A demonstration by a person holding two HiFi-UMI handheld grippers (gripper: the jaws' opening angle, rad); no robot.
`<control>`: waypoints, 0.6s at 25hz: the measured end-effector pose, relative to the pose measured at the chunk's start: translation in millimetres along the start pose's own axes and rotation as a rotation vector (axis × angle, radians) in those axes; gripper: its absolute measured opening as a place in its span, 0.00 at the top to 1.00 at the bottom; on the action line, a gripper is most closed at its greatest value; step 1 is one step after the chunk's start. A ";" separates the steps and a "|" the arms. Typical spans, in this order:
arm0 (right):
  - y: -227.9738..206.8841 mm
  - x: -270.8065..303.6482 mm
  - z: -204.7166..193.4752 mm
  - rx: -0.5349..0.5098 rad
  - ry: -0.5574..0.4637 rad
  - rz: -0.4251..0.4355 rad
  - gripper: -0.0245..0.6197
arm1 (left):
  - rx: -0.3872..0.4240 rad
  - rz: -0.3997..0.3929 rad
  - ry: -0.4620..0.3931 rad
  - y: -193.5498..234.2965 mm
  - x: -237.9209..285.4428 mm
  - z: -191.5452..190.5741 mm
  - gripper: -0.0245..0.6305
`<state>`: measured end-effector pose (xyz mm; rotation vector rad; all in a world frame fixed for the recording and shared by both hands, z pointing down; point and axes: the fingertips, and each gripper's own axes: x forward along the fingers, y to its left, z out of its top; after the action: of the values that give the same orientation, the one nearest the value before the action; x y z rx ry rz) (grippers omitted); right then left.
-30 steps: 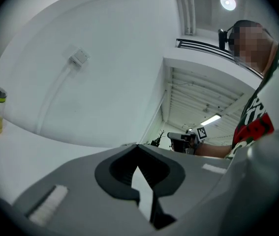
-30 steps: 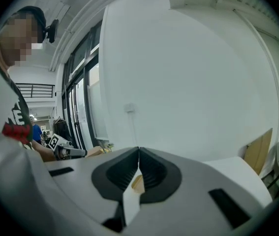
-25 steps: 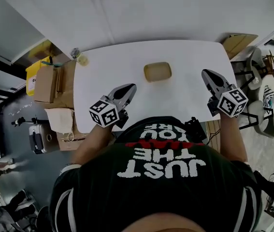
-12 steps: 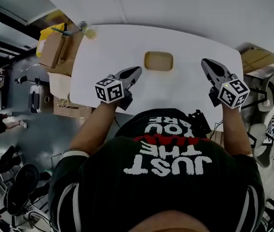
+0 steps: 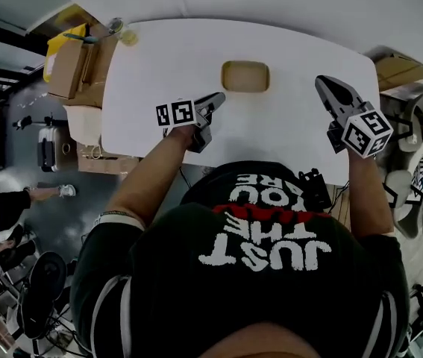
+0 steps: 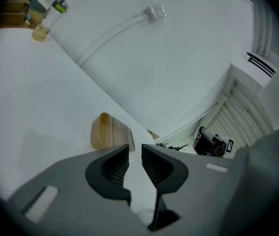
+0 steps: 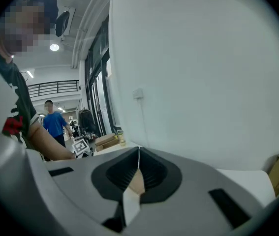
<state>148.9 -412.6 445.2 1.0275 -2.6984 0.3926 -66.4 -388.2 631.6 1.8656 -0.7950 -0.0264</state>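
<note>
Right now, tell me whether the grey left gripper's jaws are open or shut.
Open. The left gripper shows a clear gap between its jaws, nothing in it; the tan rectangular tray lies beyond.

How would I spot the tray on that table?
On the white table, near the middle of its far edge, lies a shallow tan tray. Unlike the bottle at the far left corner, it is low and rectangular.

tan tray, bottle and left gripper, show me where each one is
tan tray point(image 5: 245, 76), head view, middle of its hollow
bottle point(image 6: 49, 18), left gripper view, its clear body
left gripper point(image 6: 135, 150), left gripper view, midway between its fingertips
</note>
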 end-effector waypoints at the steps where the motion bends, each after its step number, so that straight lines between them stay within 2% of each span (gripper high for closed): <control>1: 0.3 1.1 -3.5 0.005 0.002 -0.007 0.95 | -0.018 -0.001 0.016 6.3 3.5 -3.4 0.86; 5: -2.7 3.5 -17.5 0.024 0.015 -0.026 0.95 | -0.054 0.015 0.073 27.2 19.0 -18.3 0.80; 11: -9.8 -5.9 -37.0 0.062 0.031 -0.045 0.95 | -0.244 -0.004 0.064 47.0 41.5 -30.6 0.72; 15: -12.5 -8.5 -46.6 0.078 0.038 -0.051 0.95 | -0.294 -0.010 0.069 55.2 55.1 -31.8 0.66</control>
<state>168.9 -401.2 488.5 1.0959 -2.6363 0.5060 -39.9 -403.6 710.0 1.5839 -0.6946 -0.0804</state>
